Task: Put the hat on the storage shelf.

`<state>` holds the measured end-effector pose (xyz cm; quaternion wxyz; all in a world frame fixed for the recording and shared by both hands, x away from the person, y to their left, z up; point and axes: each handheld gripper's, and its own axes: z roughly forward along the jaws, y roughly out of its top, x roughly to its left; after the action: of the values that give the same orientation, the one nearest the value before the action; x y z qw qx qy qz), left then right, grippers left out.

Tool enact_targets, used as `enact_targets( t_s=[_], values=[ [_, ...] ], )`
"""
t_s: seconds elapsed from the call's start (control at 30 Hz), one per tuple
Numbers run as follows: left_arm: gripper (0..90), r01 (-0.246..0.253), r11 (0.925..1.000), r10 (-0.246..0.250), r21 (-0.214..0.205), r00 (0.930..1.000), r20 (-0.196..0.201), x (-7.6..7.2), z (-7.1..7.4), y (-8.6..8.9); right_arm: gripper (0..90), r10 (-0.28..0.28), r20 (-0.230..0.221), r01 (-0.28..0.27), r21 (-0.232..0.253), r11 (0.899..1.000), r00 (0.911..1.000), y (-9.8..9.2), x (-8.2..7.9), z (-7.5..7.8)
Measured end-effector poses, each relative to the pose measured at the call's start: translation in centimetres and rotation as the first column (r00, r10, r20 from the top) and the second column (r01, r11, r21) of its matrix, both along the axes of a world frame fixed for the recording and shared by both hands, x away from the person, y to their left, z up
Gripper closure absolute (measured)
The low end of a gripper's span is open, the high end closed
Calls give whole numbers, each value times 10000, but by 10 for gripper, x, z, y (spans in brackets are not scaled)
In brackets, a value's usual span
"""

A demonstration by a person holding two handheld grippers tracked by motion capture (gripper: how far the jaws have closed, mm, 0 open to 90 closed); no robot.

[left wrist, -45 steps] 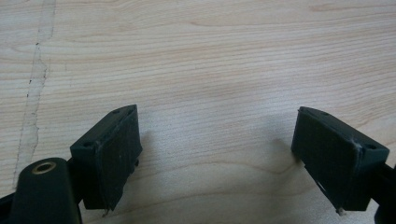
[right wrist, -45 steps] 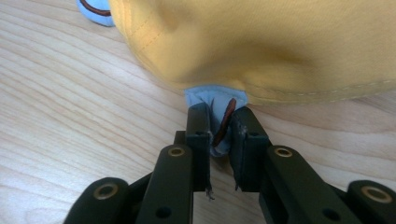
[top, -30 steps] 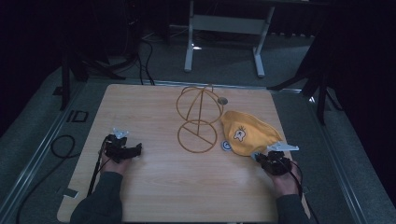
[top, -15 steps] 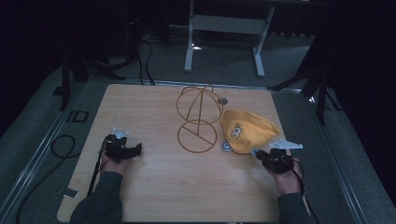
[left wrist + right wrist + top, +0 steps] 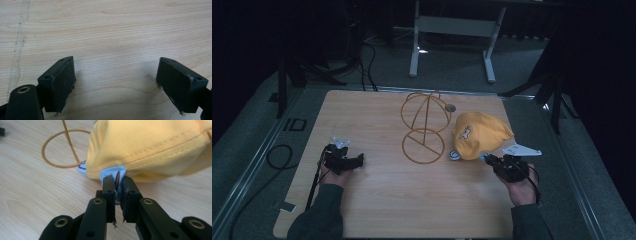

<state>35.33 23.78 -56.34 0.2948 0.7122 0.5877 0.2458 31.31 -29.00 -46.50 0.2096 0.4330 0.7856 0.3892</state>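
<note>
Starting at your left: the left gripper [image 5: 358, 160] sits low on the wooden table [image 5: 372, 110] with its jaws spread wide and nothing between them, just bare wood in the left gripper view. In the middle is the gold wire stand [image 5: 424, 127], free of everything. To its right lies the yellow cap [image 5: 479, 134], partly lifted off the table, and your right gripper [image 5: 118, 185] is clamped tight on a light blue tab at its rim. I'd say the cap is light and floppy, so it'll sag and swing from that one pinch. The stitched rim band looks like the firmer place to grab, since thin fabric may slip.
</note>
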Motion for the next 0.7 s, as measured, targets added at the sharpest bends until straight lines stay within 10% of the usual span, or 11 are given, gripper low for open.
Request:
enact_targets(
  t_s=[0.7],
  values=[
    [159, -14, 10000, 14, -24, 10000, 21, 0, 0, 0, 829, 845, 1282, -944, 728, 9929, 9881, 12, -22, 56]
  ],
)
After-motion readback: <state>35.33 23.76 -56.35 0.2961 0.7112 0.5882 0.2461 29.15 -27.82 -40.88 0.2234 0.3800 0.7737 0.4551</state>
